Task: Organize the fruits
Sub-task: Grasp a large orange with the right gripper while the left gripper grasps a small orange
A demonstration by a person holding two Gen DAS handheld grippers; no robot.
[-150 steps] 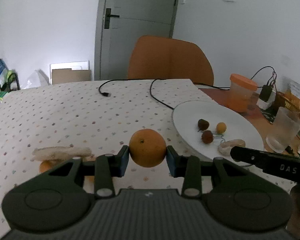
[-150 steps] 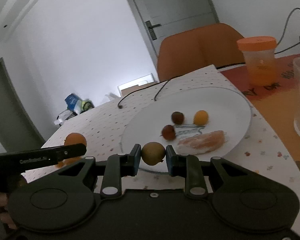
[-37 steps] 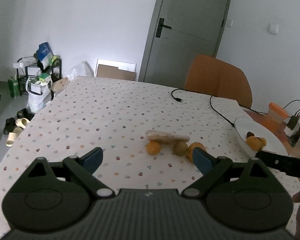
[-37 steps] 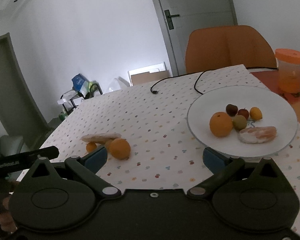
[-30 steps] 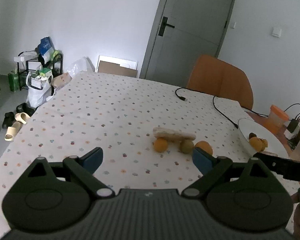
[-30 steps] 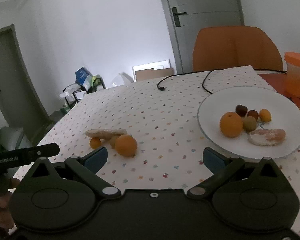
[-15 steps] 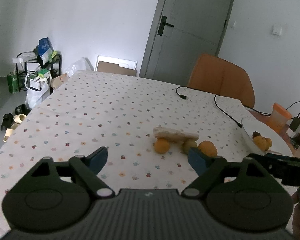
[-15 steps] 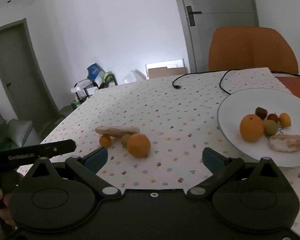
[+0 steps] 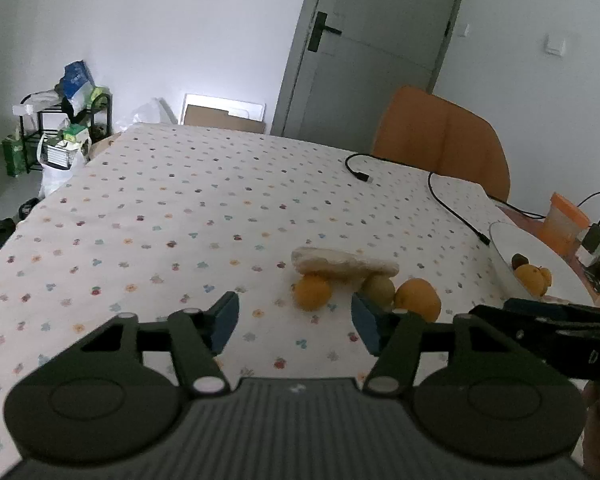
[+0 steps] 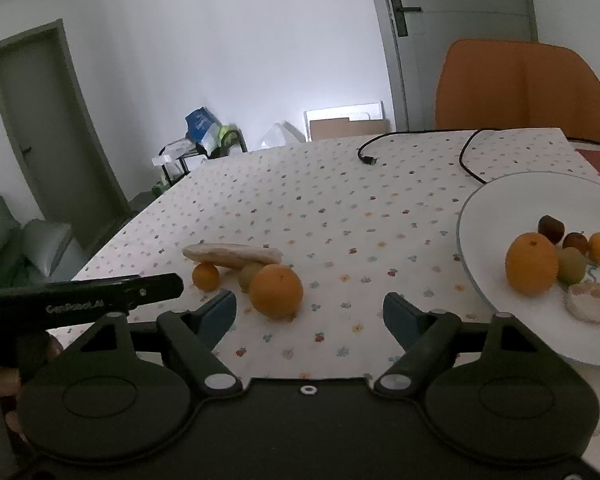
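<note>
Fingers: left gripper (image 9: 294, 320) and right gripper (image 10: 310, 314) spread, empty | plate (image 10: 496, 216): orange (image 10: 531, 263), small fruits

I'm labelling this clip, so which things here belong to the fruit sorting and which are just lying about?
Part of the job:
white plate
large orange
small orange
green fruit
peeled wedge

Lying about:
black cable
orange chair
orange-lidded jar

tablecloth (image 10: 340, 208): white w/ small multicolour dots | plate (image 10: 500, 208): white | big orange (image 10: 276, 290): orange | small fruit (image 9: 311, 293): orange | round fruit (image 9: 377, 287): olive-green | chair (image 10: 520, 88): orange | cable (image 9: 452, 208): black | door (image 9: 372, 52): grey
</note>
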